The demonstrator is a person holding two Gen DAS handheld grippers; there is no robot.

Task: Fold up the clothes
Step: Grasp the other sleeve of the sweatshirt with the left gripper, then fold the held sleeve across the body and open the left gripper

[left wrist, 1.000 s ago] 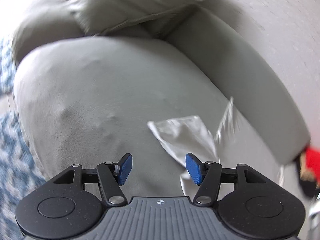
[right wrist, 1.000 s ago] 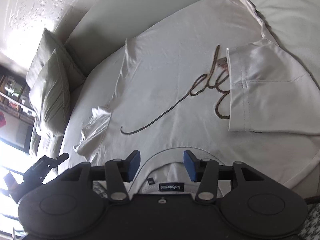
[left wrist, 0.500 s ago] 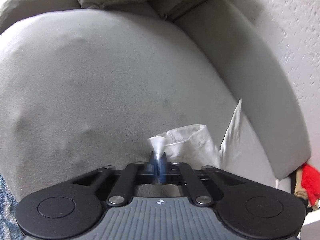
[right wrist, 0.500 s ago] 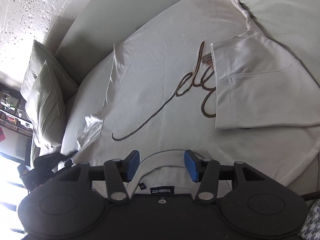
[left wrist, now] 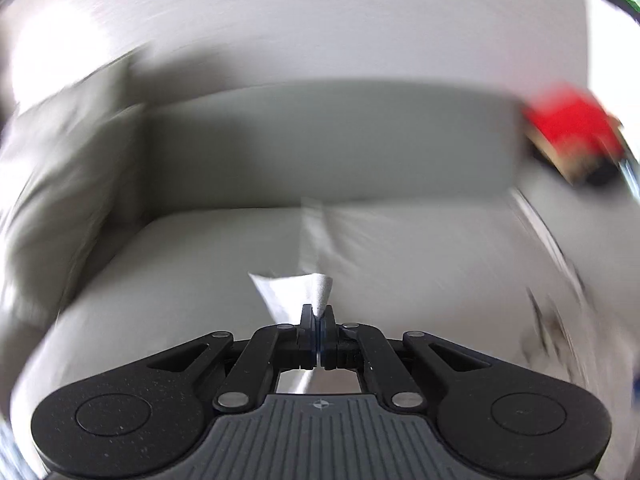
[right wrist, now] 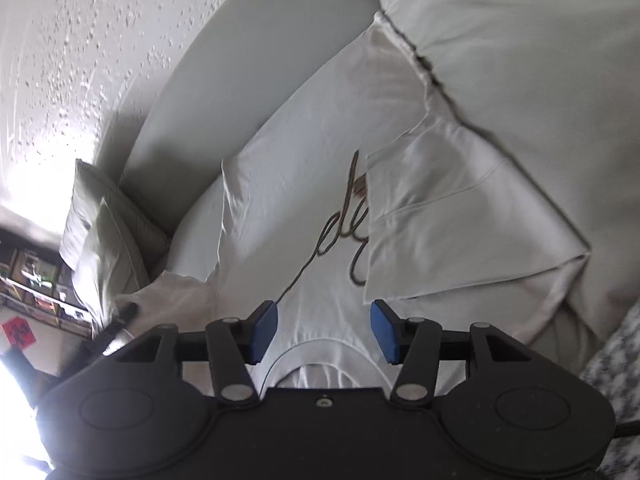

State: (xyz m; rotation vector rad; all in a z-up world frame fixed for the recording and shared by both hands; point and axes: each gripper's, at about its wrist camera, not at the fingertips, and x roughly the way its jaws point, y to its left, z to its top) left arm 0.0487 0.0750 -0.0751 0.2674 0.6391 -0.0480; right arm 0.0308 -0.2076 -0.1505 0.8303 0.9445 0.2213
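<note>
A white T-shirt (right wrist: 304, 184) with a dark script print lies spread on a grey sofa seat (right wrist: 188, 216). One sleeve (right wrist: 460, 220) is folded in over the print. My right gripper (right wrist: 324, 330) is open and empty, just above the shirt's collar (right wrist: 332, 346). My left gripper (left wrist: 318, 322) is shut on the other sleeve (left wrist: 296, 290), whose white tip sticks up between the pads. That view is motion-blurred. In the right wrist view the left gripper (right wrist: 120, 320) shows dimly at the shirt's left side.
A grey cushion (right wrist: 100, 236) leans at the sofa's left end, and a large pale cushion (right wrist: 520, 60) lies right of the shirt. The sofa back (left wrist: 328, 144) stands behind. A red object (left wrist: 568, 128) sits beyond the sofa's right end. A patterned rug (right wrist: 616, 364) lies below.
My left gripper closed on the sleeve tip and has swung up and around with it. My right gripper stayed open and shifted a little over the collar.
</note>
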